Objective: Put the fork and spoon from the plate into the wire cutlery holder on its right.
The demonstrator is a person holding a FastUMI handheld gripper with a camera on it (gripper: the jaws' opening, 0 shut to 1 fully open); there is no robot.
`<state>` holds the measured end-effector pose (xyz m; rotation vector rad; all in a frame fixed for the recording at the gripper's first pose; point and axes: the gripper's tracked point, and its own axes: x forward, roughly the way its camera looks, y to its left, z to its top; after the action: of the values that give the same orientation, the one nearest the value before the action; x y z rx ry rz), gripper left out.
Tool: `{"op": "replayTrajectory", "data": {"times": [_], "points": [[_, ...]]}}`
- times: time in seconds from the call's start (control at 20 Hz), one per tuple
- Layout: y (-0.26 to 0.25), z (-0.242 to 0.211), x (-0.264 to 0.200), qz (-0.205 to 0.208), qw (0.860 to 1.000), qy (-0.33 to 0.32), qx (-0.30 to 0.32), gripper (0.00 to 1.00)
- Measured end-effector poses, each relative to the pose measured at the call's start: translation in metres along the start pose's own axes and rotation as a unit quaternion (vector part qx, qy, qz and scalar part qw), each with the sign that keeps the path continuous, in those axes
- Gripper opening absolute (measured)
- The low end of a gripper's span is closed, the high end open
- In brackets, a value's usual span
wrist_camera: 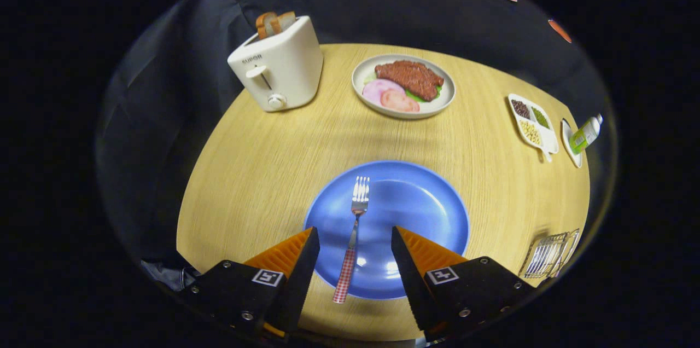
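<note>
A blue plate (421,211) lies on the round wooden table just ahead of my fingers. On its left half rests a metal fork (354,227) with a red-checked handle; the tines point away and the handle end hangs over the near rim. My gripper (353,234) is open, and the fork's handle runs between the two fingers without touching either. The wire cutlery holder (549,255) sits to the right of the plate near the table's edge, partly cut off. I see no spoon on the plate.
A white toaster (279,66) with bread slices stands at the far left. Beyond the blue plate is a plate of meat and ham (403,86). At the far right are a divided dish of beans (531,123) and a small green bottle (584,134).
</note>
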<state>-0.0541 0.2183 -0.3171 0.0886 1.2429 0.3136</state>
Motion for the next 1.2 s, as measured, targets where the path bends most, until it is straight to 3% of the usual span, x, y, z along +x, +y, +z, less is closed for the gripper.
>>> {"op": "replayTrajectory", "data": {"times": [0.35, 0.45, 0.7, 0.8, 1.2], "points": [[0.003, -0.037, 0.028, -0.004, 0.993, 0.119, 0.022, 0.67], [0.003, -0.043, 0.033, -0.009, 0.990, 0.136, 0.026, 0.59], [-0.001, -0.053, 0.040, -0.028, 0.987, 0.158, 0.028, 0.22], [-0.001, -0.053, 0.041, -0.029, 0.985, 0.164, 0.040, 0.12], [-0.025, -0.028, 0.018, -0.027, 0.993, 0.088, 0.068, 0.07]]}}
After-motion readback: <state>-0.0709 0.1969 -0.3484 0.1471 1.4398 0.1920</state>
